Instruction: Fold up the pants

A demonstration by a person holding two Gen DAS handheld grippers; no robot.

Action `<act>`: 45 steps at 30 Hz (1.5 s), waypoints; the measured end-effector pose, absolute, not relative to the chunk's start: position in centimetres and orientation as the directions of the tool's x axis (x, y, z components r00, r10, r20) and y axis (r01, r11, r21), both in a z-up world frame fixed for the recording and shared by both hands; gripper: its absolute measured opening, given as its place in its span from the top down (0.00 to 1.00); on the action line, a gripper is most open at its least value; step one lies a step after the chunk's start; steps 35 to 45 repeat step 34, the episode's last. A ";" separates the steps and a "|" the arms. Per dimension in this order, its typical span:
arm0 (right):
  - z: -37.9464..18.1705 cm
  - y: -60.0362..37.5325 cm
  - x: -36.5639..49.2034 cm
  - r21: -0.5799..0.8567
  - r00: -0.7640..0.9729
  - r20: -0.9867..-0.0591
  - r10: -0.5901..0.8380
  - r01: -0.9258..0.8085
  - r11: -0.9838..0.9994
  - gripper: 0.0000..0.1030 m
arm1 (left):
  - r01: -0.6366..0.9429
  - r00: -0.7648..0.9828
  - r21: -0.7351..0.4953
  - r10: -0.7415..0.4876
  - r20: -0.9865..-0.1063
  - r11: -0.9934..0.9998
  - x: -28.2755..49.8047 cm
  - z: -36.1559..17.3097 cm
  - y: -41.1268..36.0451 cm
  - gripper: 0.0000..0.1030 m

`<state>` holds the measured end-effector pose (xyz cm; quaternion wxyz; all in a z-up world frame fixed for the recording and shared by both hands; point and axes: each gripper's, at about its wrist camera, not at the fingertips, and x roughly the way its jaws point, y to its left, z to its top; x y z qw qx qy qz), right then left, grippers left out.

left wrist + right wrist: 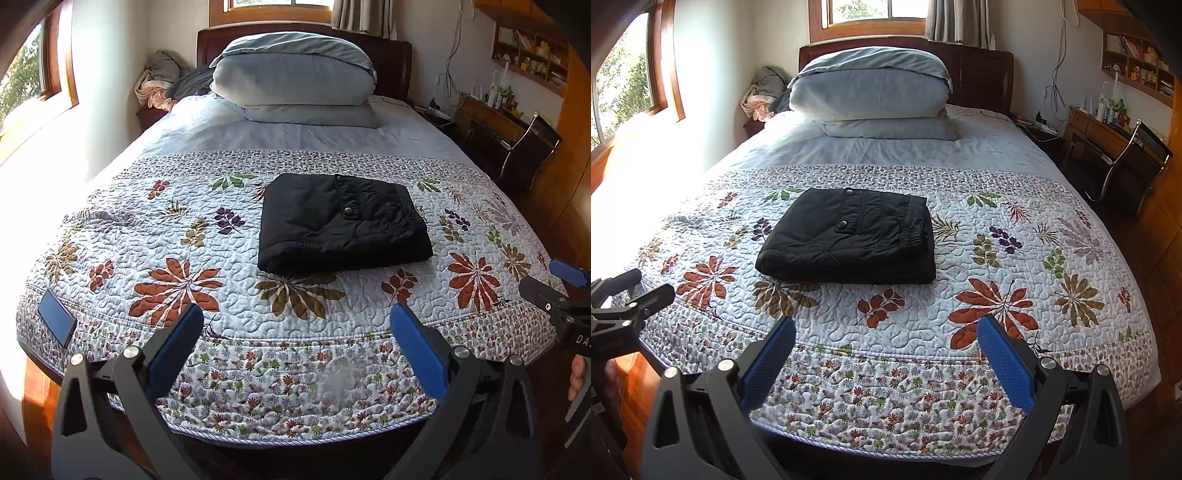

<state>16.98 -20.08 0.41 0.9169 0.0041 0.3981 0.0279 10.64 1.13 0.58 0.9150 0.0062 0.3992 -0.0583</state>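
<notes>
The black pants (341, 223) lie folded into a compact rectangle on the floral quilt (221, 288), in the middle of the bed; they also show in the right wrist view (849, 236). My left gripper (295, 317) is open and empty, held back over the foot edge of the bed, well short of the pants. My right gripper (886, 328) is open and empty too, beside the left one, also short of the pants. Each gripper shows at the edge of the other's view: the right one (561, 288) and the left one (631, 295).
A dark phone (57, 321) lies at the quilt's front left corner. Stacked pillows (295, 81) sit at the headboard. A desk and chair (524, 147) stand right of the bed. A window (22, 74) is at the left wall.
</notes>
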 end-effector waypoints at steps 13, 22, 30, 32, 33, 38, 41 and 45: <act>0.3 -20.3 17.0 0.031 0.680 -0.731 0.054 -0.046 0.998 0.04 | 0.113 0.673 -0.032 -0.100 -0.733 0.993 10.7 0.6 1.0 0.02; 0.3 -20.3 17.0 0.031 0.680 -0.731 0.054 -0.046 0.998 0.04 | 0.115 0.680 -0.050 -0.116 -0.724 0.992 10.7 0.7 1.1 0.02; 0.2 -20.4 16.9 0.033 0.681 -0.730 0.054 -0.044 0.998 0.04 | 0.112 0.668 -0.064 -0.122 -0.734 0.992 10.9 0.6 1.3 0.02; 0.2 -20.4 16.9 0.032 0.682 -0.730 0.053 -0.044 0.999 0.04 | 0.119 0.660 -0.078 -0.138 -0.738 0.990 11.0 0.5 1.4 0.02; 0.2 -20.5 16.9 0.031 0.683 -0.728 0.053 -0.044 0.999 0.04 | 0.120 0.659 -0.080 -0.139 -0.739 0.990 10.9 0.5 1.4 0.02; 0.2 -20.5 16.8 0.031 0.684 -0.727 0.052 -0.043 0.999 0.04 | 0.120 0.660 -0.077 -0.138 -0.739 0.990 10.9 0.5 1.4 0.02; 0.2 -20.5 16.8 0.031 0.684 -0.727 0.052 -0.043 0.999 0.04 | 0.120 0.660 -0.077 -0.138 -0.739 0.990 10.9 0.5 1.4 0.02; 0.2 -20.5 16.8 0.031 0.684 -0.727 0.052 -0.043 0.999 0.04 | 0.120 0.660 -0.077 -0.138 -0.739 0.990 10.9 0.5 1.4 0.02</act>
